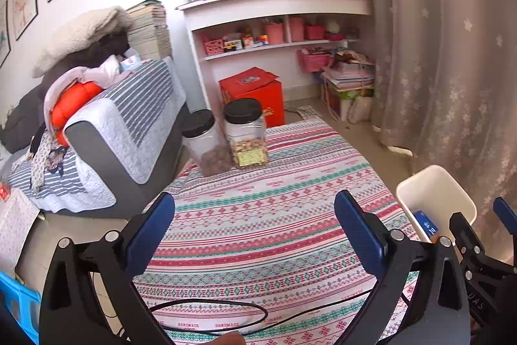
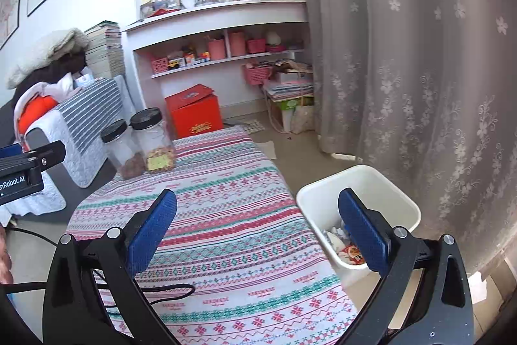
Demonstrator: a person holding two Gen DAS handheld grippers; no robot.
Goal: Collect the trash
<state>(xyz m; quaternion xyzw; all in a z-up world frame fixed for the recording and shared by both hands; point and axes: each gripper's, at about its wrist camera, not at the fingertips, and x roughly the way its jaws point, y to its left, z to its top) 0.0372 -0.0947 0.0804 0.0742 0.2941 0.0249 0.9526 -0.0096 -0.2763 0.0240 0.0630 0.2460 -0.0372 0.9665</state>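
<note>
"HANDMADE" is printed repeatedly along bands of the striped cloth [image 1: 258,215], legible near the bottom of both views. At the left edge of the right wrist view, "nRobot.AI" is read on the left gripper [image 2: 19,180].

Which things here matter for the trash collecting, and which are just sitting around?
Job:
- white bin
- wrappers and crumpled paper in it
- left tongs and right tongs, both open and empty

Just there:
- two black-lidded jars
- red box
- patterned tablecloth
</note>
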